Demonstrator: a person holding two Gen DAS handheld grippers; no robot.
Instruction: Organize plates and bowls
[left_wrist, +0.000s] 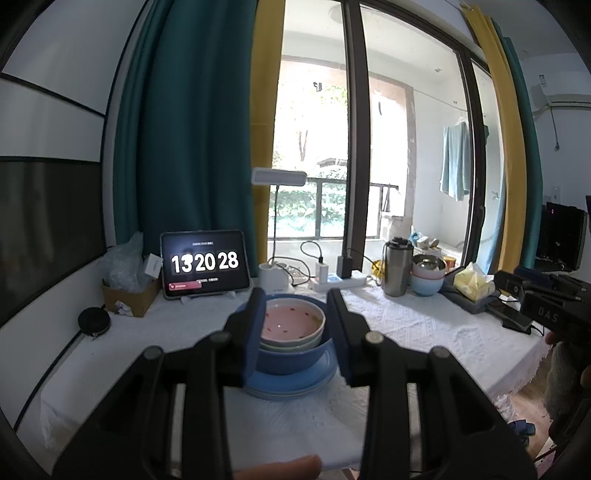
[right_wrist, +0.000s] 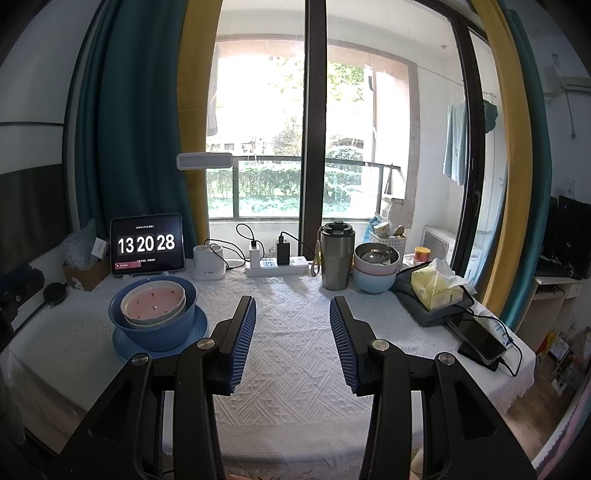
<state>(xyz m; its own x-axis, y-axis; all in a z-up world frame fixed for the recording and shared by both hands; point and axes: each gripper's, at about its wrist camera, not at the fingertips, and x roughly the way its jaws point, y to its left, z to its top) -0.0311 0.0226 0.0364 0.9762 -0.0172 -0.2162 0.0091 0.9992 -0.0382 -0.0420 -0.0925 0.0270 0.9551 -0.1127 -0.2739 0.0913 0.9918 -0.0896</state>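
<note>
Left wrist view: your left gripper (left_wrist: 295, 325) has its fingers spread apart, framing the nested stack from either side; they hold nothing, and whether the pads touch the blue bowl you cannot tell from here.
Stack: a pink bowl (left_wrist: 293, 322) with red specks sits inside a pale bowl, that inside a large blue bowl (left_wrist: 291, 358), all resting on a blue plate (left_wrist: 295, 386) near the left-centre of the white tablecloth (left_wrist: 406, 325). Biggest at the bottom, smallest on top, which is why it sits steady.
Right wrist view: your right gripper (right_wrist: 291, 332) is also spread wide and empty, hanging over bare cloth, with the stack (right_wrist: 155, 314) well off to its left.
Second stack: a steel bowl (right_wrist: 376, 254) rests in a pink bowl (right_wrist: 373, 267), which rests in a light blue bowl (right_wrist: 375, 282), just beside the steel tumbler (right_wrist: 337, 254) at the back right.
Progress: both piles look sorted by size already, so I judge the task close to done, unless you mean to merge the two.
Clutter: the tablet clock (right_wrist: 147, 243), power strip (right_wrist: 277, 266) and tissue pack (right_wrist: 436, 286) line the far and right edges, leaving the middle free for work.
Caution: if you lift the left stack by the blue bowl, the plate beneath will likely stay behind.
</note>
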